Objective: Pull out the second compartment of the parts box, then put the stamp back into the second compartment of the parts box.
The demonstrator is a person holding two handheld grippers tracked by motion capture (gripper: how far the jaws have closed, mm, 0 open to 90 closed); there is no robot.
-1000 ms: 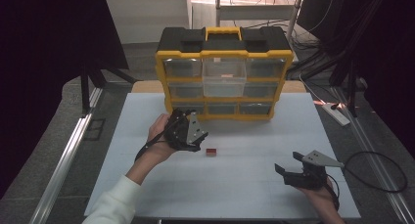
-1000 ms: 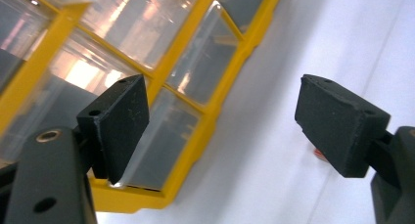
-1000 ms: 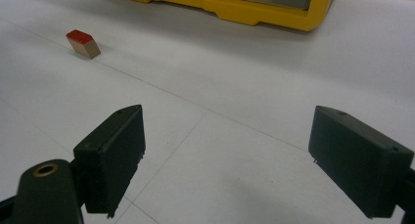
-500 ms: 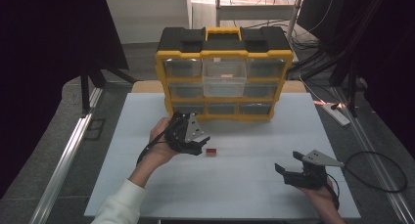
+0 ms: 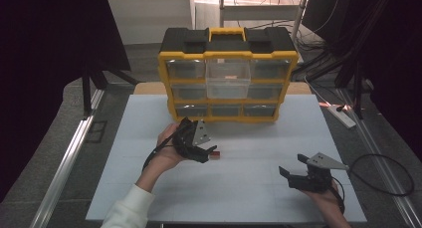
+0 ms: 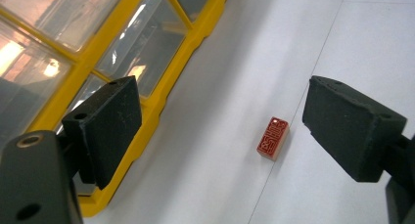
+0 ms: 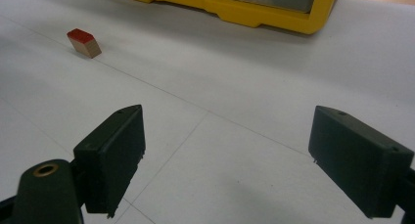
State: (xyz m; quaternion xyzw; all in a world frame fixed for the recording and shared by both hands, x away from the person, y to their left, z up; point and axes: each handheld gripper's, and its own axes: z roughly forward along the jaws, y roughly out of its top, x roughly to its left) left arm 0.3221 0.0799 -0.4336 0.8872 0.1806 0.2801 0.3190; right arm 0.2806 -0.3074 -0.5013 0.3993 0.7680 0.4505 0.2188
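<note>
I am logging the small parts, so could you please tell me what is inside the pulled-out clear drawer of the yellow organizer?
The clear drawer shows one small orange-brown piece near its back; what it is cannot be told.

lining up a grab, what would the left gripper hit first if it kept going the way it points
Most likely the small red-faced block on the white table: it lies apart, ahead between the left gripper's open jaws, nearer the right one. Depth is unclear.
</note>
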